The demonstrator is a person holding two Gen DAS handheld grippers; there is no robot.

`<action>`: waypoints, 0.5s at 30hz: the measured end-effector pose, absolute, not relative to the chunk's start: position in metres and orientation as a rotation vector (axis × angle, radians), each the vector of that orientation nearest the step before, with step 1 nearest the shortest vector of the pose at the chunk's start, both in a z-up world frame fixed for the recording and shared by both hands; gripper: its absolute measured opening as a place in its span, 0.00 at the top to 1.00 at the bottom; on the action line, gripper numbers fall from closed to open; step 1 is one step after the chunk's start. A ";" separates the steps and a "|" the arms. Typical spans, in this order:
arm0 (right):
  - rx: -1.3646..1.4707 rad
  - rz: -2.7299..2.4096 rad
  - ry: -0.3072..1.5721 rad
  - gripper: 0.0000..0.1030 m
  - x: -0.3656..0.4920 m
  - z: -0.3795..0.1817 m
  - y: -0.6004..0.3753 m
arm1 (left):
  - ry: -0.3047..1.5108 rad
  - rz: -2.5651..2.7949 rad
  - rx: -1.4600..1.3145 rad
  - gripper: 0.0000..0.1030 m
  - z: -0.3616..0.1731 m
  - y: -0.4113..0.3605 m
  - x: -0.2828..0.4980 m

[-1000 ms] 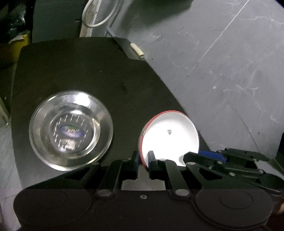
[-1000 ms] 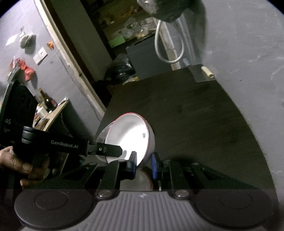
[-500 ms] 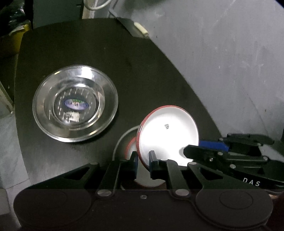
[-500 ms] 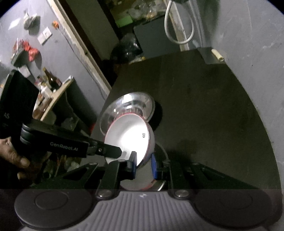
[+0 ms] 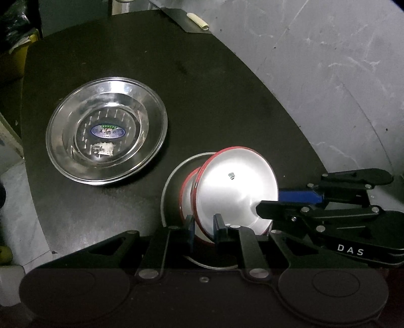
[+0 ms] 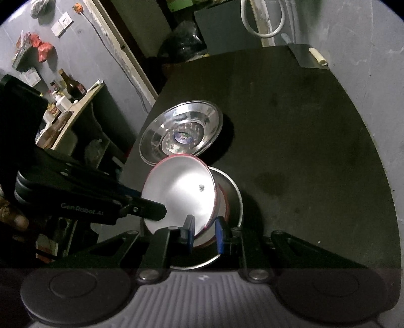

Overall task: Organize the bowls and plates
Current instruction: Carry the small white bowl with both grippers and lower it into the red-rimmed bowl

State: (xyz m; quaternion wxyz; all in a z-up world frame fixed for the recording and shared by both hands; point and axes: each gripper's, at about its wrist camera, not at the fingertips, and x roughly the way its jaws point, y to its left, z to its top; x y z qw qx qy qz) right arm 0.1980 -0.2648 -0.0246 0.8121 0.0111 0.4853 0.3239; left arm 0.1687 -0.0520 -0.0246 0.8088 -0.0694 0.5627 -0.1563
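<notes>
A white bowl with a red rim (image 5: 234,186) is held tilted above a second red-rimmed bowl (image 5: 187,191) that sits in a steel plate (image 5: 171,181). My left gripper (image 5: 204,228) is shut on the held bowl's near rim. My right gripper (image 6: 205,233) is shut on the same bowl (image 6: 181,191) from the other side; its fingers (image 5: 282,196) reach in from the right in the left wrist view. A larger steel plate (image 5: 106,135) with a blue sticker lies to the left on the black table (image 5: 214,101). It also shows in the right wrist view (image 6: 181,131).
The black table (image 6: 290,138) stands against a grey wall (image 5: 328,75). A small cream cylinder (image 5: 198,20) lies at its far corner. A shelf with bottles (image 6: 68,93) stands off the table's left side. A white hose (image 6: 262,22) hangs at the back.
Both grippers have lifted the red-rimmed bowl up and back. The second bowl and the steel plate beneath it have come into view.
</notes>
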 end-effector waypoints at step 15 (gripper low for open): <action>-0.026 0.686 1.096 0.81 0.202 -0.033 -0.257 | 1.262 -0.333 -0.102 0.82 -0.032 -0.059 0.172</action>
